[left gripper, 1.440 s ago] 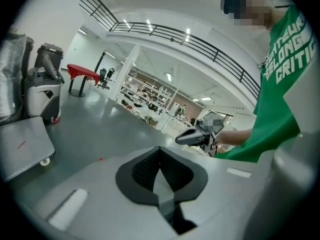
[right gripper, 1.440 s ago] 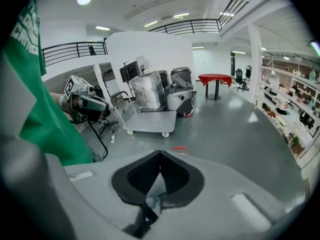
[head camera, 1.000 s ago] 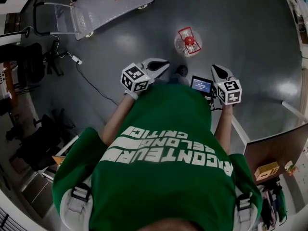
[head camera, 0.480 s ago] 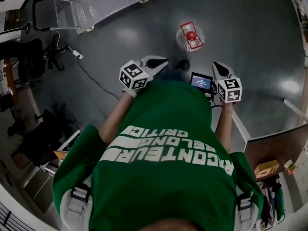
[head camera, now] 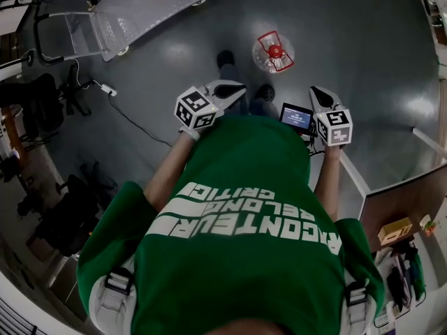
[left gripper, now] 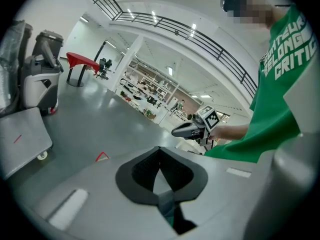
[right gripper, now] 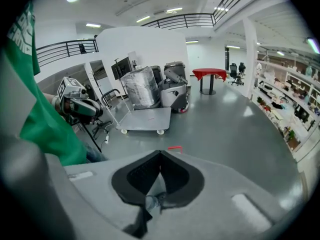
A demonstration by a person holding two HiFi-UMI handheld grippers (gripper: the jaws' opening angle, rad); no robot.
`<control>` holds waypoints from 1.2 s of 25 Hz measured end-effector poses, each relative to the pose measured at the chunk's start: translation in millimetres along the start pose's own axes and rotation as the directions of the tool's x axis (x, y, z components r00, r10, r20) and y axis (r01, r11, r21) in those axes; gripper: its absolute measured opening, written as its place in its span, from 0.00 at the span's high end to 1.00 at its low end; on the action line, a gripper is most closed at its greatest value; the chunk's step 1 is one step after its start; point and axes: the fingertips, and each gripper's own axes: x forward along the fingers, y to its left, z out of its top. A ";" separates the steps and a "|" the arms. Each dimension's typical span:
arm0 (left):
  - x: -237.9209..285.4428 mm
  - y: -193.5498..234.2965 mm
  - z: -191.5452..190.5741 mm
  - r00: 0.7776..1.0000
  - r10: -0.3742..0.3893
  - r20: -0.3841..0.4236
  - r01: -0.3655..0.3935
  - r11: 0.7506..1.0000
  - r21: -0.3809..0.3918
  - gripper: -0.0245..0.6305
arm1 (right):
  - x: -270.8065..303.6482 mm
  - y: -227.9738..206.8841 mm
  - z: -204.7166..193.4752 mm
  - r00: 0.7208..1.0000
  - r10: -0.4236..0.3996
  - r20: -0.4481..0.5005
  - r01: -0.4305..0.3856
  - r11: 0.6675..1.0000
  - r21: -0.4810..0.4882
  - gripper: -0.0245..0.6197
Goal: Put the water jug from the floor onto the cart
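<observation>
Grey floor (head camera: 363,40) is holding the water jug (head camera: 273,53), likely heavy and slippery; its red handle (head camera: 265,45) is looking best for grabbing. Left claw (head camera: 239,88) and right claw (head camera: 316,93) are sitting closed, empty.

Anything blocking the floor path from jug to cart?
Nothing visible: bare floor lies between the water jug and the cart. The person's own shoe is just beside that line.
</observation>
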 end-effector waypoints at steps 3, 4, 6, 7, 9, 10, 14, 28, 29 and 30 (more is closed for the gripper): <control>2.3 14.7 8.2 0.999 -0.027 -0.024 0.027 1.000 0.014 0.94 | 4.1 2.6 3.9 1.000 -0.014 -0.009 0.014 1.000 0.007 0.97; 3.3 19.7 9.1 0.999 -0.035 -0.034 0.036 0.999 0.013 0.94 | 5.4 2.7 5.0 1.000 -0.021 -0.011 0.021 1.000 0.009 0.97; 6.1 31.4 10.4 0.997 -0.054 -0.059 0.054 0.998 0.013 0.94 | 11.4 -0.1 8.1 0.999 -0.037 -0.015 0.037 0.999 0.010 0.97; 7.8 37.8 11.4 0.995 -0.063 -0.072 0.064 0.998 0.017 0.94 | 16.1 -2.5 10.2 0.999 -0.043 -0.017 0.043 0.999 0.012 0.97; 11.6 49.9 12.8 0.991 -0.083 -0.100 0.086 0.996 0.027 0.94 | 25.5 -6.5 12.4 0.998 -0.052 -0.023 0.052 0.999 0.016 0.97; 13.3 55.0 12.8 0.989 -0.094 -0.112 0.098 0.995 0.026 0.94 | 28.7 -7.3 11.5 0.998 -0.056 -0.030 0.056 0.998 0.018 0.97; 17.8 74.6 9.3 0.981 -0.123 -0.150 0.127 0.992 0.014 0.94 | 41.7 -7.4 6.8 0.996 -0.071 -0.055 0.073 0.997 0.034 0.97; 87.8 109.0 -17.3 0.937 -0.218 -0.273 0.234 0.972 0.030 0.94 | 95.0 -33.7 -0.2 0.994 -0.109 -0.015 0.109 0.994 -0.009 0.97; 94.0 111.0 -22.2 0.932 -0.223 -0.284 0.242 0.970 0.034 0.94 | 99.3 -36.5 -3.4 0.994 -0.111 -0.018 0.111 0.994 -0.014 0.97; 99.5 113.5 -27.1 0.928 -0.227 -0.297 0.249 0.968 0.039 0.94 | 104.1 -38.6 -6.6 0.993 -0.114 -0.023 0.113 0.993 -0.018 0.97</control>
